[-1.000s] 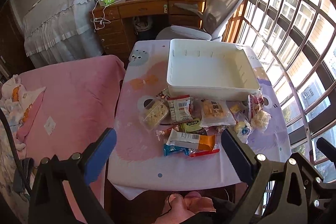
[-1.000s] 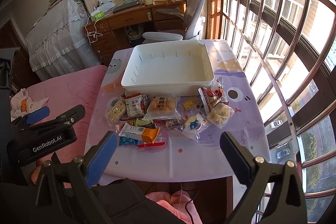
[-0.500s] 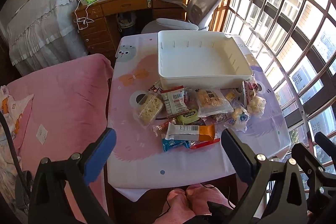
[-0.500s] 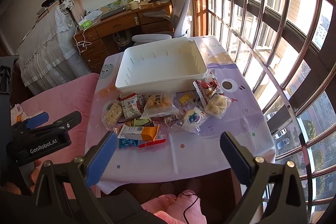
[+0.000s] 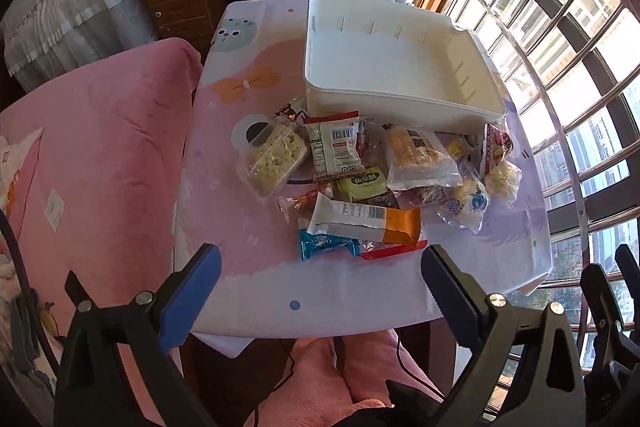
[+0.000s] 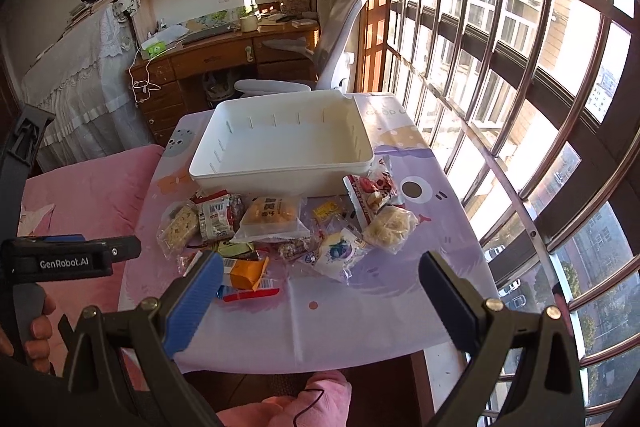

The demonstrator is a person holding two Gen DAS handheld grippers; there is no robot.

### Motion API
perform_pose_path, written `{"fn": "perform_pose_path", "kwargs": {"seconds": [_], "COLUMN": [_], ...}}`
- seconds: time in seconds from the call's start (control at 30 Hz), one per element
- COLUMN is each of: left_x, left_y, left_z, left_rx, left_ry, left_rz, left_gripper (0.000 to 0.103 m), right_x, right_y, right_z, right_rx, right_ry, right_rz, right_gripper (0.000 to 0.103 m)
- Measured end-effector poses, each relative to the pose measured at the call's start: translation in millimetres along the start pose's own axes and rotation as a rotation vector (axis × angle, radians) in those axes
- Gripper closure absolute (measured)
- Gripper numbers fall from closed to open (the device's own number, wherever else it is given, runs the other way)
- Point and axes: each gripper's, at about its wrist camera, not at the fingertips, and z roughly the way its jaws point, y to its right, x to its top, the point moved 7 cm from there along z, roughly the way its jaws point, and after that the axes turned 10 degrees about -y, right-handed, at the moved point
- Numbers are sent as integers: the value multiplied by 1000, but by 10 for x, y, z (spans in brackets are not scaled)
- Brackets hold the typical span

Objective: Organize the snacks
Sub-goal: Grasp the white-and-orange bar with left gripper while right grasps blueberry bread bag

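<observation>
A pile of wrapped snacks (image 5: 360,183) lies on a small table with a pastel cloth (image 5: 240,219). Behind it stands an empty white bin (image 5: 400,95). The pile holds a white and orange bar (image 5: 364,223), a blue packet (image 5: 326,245) and a clear pack of rice crackers (image 5: 274,155). My left gripper (image 5: 320,287) is open and empty, above the table's near edge. My right gripper (image 6: 320,295) is open and empty, also short of the snacks (image 6: 288,223). The bin (image 6: 280,163) shows in the right wrist view too.
A pink bed (image 5: 100,147) runs along the table's left side. A barred window (image 6: 520,87) is close on the right. A wooden desk (image 6: 224,55) and a grey chair (image 6: 344,27) stand beyond the table. The left gripper's body (image 6: 60,261) shows at the right view's left edge.
Both grippers have moved forward toward the table, so the snacks and bin look larger. The left view has tilted downward. Both stay open and nothing was picked up.
</observation>
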Motion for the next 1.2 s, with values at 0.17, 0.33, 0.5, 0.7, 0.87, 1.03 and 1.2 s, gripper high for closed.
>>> {"fn": "perform_pose_path", "kwargs": {"seconds": [0.17, 0.33, 0.5, 0.7, 0.87, 1.03, 1.2], "left_x": [116, 263, 322, 328, 311, 266, 258], "left_y": [5, 54, 103, 173, 165, 131, 125], "left_z": [190, 398, 683, 1033, 1310, 1569, 1689], "left_rx": [21, 36, 44, 74, 113, 135, 129], "left_ry": [-29, -57, -110, -186, -244, -314, -339], "left_rz": [-37, -92, -179, -294, -388, -484, -555], "left_gripper": [3, 3, 3, 3, 3, 4, 8], "right_x": [20, 48, 33, -15, -74, -132, -161], "right_y": [-2, 87, 148, 164, 179, 129, 91], "right_z": [344, 725, 1078, 1474, 1768, 2033, 2262], "right_rx": [33, 18, 23, 65, 125, 171, 188], "right_ry": [10, -7, -33, -93, -161, -219, -258], "right_rz": [-88, -169, -286, -447, -528, -598, -641], "right_gripper": [4, 4, 4, 4, 4, 4, 4]}}
